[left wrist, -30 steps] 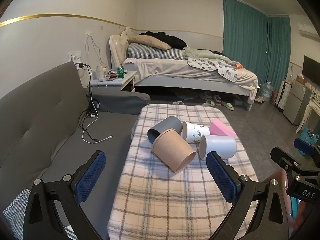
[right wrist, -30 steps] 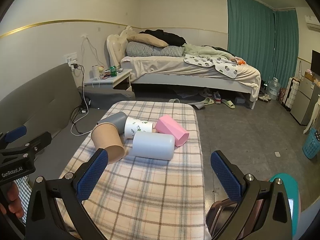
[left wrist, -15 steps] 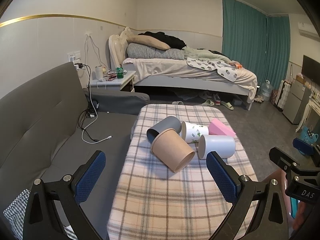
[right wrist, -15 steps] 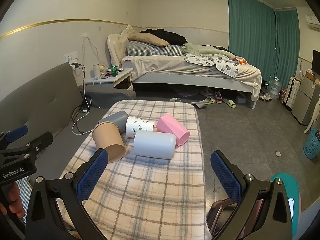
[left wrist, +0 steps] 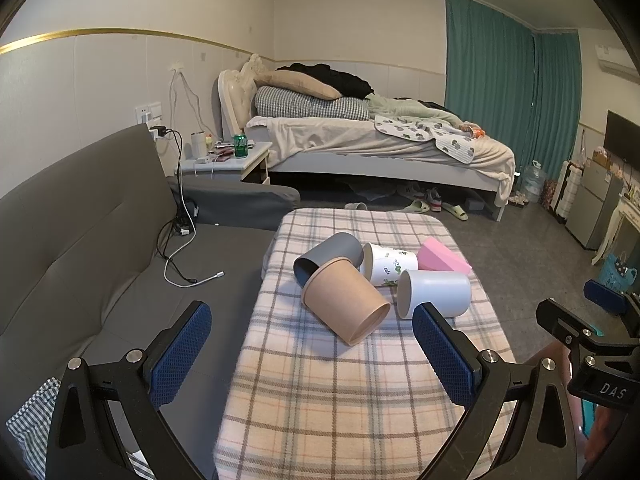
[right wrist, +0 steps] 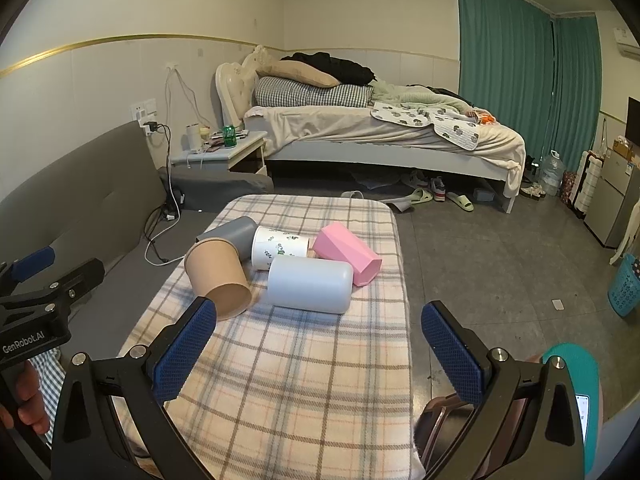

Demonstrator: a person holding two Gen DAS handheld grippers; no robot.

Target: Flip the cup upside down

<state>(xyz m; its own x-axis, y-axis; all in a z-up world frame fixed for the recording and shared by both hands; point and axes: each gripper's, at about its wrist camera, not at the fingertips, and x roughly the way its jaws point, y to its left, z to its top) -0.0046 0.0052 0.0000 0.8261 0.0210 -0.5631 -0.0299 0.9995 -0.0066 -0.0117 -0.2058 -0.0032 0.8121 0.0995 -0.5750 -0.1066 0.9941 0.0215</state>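
Several cups lie on their sides on a plaid-covered table (left wrist: 320, 400): a brown paper cup (left wrist: 346, 306) (right wrist: 218, 276), a grey cup (left wrist: 326, 258) (right wrist: 232, 234), a white leaf-print cup (left wrist: 388, 264) (right wrist: 280, 248), a pink faceted cup (left wrist: 442, 260) (right wrist: 346, 254) and a plain white cup (left wrist: 436, 294) (right wrist: 310, 286). My left gripper (left wrist: 312, 352) is open and empty, short of the brown cup. My right gripper (right wrist: 318, 346) is open and empty, short of the plain white cup.
A grey sofa (left wrist: 80, 240) with cables (left wrist: 180, 248) runs along the table's left side. A bed (left wrist: 380, 140) and a nightstand (left wrist: 228, 160) stand at the back. Bare floor (right wrist: 500, 260) lies to the right, with a blue basket (right wrist: 624, 284).
Both grippers have drifted slightly; the cups sit a touch differently in view. Nothing was touched or moved on the table.
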